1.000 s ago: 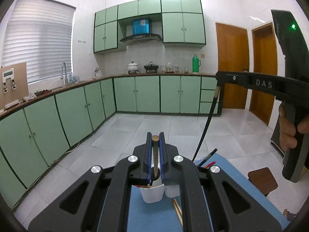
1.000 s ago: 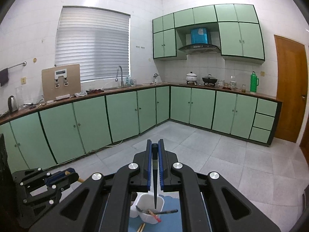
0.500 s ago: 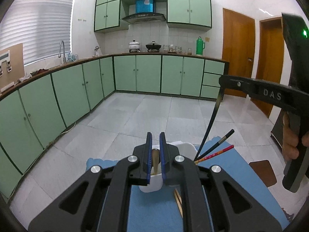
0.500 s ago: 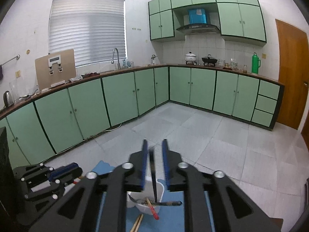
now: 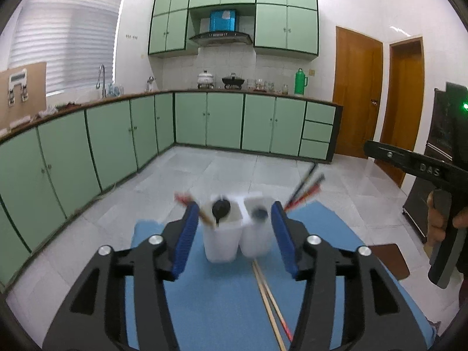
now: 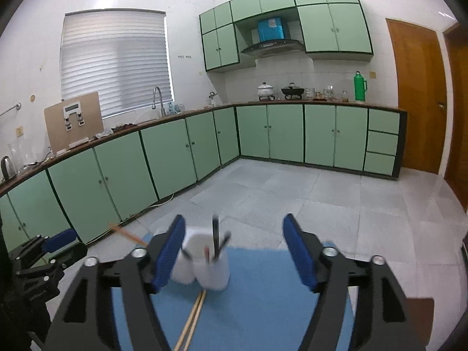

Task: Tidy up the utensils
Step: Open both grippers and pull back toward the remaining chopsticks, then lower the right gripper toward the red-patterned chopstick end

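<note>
green cabinets (image 6: 172, 172), faucet (image 6: 158, 99), green thermos (image 6: 360, 86) — wooden door (image 6: 416, 96)

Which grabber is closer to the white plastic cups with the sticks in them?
Left. The left gripper has its open jaws on either side of the white plastic utensil cups. The right gripper, also open, sits a little further back, the cups near its left finger.

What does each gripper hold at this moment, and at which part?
Nothing. The left gripper and the right gripper both have their fingers spread wide open, with only the white holders on the blue mat seen between them.
</note>
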Demonstrator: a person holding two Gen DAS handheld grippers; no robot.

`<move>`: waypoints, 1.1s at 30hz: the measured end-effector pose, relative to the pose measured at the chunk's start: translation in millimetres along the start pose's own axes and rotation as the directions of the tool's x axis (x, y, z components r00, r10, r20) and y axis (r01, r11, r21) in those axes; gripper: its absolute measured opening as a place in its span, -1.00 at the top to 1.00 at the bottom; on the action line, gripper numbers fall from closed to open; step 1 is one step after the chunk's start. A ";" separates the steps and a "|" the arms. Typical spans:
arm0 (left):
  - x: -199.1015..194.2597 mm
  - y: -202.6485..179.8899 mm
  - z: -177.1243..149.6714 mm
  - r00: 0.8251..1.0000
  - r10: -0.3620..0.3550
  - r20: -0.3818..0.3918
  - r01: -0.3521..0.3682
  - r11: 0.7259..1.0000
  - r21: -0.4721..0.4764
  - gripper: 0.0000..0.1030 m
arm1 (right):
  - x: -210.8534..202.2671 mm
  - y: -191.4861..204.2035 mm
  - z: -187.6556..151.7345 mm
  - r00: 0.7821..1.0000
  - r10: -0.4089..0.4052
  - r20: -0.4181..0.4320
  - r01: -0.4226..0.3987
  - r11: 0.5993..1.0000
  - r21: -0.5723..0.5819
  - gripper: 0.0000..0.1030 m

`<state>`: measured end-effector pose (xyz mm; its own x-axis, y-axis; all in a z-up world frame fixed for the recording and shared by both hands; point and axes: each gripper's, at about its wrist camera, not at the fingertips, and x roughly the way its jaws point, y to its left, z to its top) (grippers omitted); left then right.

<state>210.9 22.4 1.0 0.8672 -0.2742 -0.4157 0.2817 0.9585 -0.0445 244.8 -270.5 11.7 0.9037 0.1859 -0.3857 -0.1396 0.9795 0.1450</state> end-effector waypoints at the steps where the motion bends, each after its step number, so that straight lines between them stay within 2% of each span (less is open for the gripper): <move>1: -1.9 -0.1 -10.0 1.000 0.002 -0.015 -0.003 1.000 -0.007 -0.10 | -4.9 -0.1 -12.6 1.000 -0.006 -0.011 0.006 1.000 0.004 -0.52; 4: -5.7 -0.4 -44.1 0.998 0.003 -0.064 -0.004 1.000 -0.022 -0.27 | -13.6 1.2 -48.1 0.999 -0.015 -0.052 0.016 1.000 0.020 -0.71; 6: -4.9 -0.7 -61.5 0.996 -0.001 -0.094 -0.002 1.000 -0.031 -0.36 | -16.6 3.6 -70.8 0.996 -0.027 -0.085 0.028 0.999 0.016 -0.74; 11: 0.3 4.0 -117.7 0.979 0.020 -0.203 -0.028 0.999 -0.034 -0.46 | -17.1 8.6 -121.1 0.985 -0.029 -0.172 0.037 0.998 0.045 -0.83; 17: 9.4 13.8 -157.3 0.955 0.048 -0.293 -0.058 0.998 -0.025 -0.49 | -6.8 10.7 -167.8 0.962 -0.037 -0.269 0.061 0.995 0.081 -0.84; 23: 14.9 12.4 -182.3 0.934 0.074 -0.350 -0.081 0.997 -0.005 -0.49 | -1.0 22.6 -204.6 0.943 -0.033 -0.331 0.060 0.996 0.070 -0.84; 27: 13.9 15.0 -190.5 0.926 0.100 -0.365 -0.099 0.995 0.022 -0.49 | 2.4 36.8 -214.7 0.936 -0.026 -0.351 0.047 0.998 0.050 -0.84; 33: 12.7 26.4 -190.1 0.919 0.115 -0.378 -0.122 0.993 0.006 -0.49 | 6.1 57.1 -222.2 0.929 -0.025 -0.368 0.031 0.999 0.008 -0.84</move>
<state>151.4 59.2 -178.1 0.6741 -0.1118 -0.7301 0.1765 0.9842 0.0123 152.3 -196.3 -184.8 0.6944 0.1764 -0.6976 -0.1084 0.9841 0.1408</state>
